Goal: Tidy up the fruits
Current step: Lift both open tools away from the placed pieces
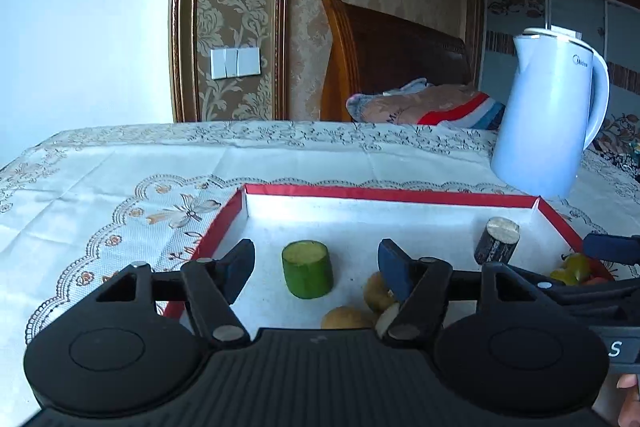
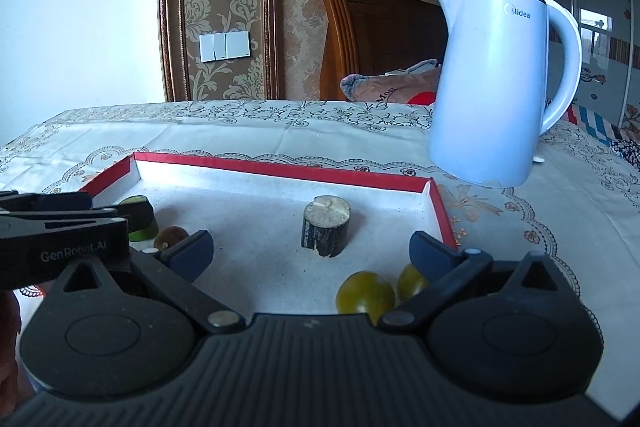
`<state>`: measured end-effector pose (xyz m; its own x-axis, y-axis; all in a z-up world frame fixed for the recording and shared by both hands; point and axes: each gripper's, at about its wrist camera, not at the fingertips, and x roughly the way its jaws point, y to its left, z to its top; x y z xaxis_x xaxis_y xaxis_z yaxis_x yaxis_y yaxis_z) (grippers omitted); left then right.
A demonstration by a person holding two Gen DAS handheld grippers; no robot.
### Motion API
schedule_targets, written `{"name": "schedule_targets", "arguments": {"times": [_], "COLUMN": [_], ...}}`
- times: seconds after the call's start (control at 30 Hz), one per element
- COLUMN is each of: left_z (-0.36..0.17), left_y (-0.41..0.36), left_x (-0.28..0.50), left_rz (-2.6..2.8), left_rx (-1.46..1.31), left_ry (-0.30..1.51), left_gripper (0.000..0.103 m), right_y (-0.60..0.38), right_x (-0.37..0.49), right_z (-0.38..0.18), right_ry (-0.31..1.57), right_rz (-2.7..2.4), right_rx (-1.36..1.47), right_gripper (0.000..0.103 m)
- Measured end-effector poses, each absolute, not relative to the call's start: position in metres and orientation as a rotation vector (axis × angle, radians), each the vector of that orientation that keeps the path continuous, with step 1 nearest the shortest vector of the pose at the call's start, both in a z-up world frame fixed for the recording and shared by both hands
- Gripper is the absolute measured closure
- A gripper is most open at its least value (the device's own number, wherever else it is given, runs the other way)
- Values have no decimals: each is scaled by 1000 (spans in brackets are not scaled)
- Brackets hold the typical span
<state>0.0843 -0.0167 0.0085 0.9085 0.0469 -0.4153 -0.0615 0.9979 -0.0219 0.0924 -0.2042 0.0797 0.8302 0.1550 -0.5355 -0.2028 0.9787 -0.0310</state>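
While one tray holds two cylinders, two green tomatoes sit near.

The left claw partly hides the brown fruits behind one finger.

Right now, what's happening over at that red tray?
A person works two tools over the red-rimmed tray. The left hand-held gripper is open around the upright green cucumber piece, not pressing it. The right hand-held gripper is open over two greenish tomatoes, behind the dark stub. Nothing is held.
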Motion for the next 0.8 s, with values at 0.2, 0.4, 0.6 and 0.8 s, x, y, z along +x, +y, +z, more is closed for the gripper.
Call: {"name": "schedule_targets", "arguments": {"times": [0.2, 0.4, 0.6, 0.8], "left_z": [13, 13, 12, 11], "left_y": [-13, -12, -9, -9], "left_x": [73, 67, 58, 47], "left_rz": [36, 56, 61, 62], "left_rx": [-55, -52, -53, -45], "left_ry": [412, 423, 428, 440], "left_gripper": [35, 35, 35, 35], "right_y": [-207, -213, -218, -223], "right_x": [87, 80, 77, 68], "right_z": [81, 84, 84, 85], "right_ry": [552, 545, 549, 550], "right_rz": [191, 182, 185, 189], "right_rx": [-75, -50, -27, -8], "right_gripper": [0, 0, 0, 0]}}
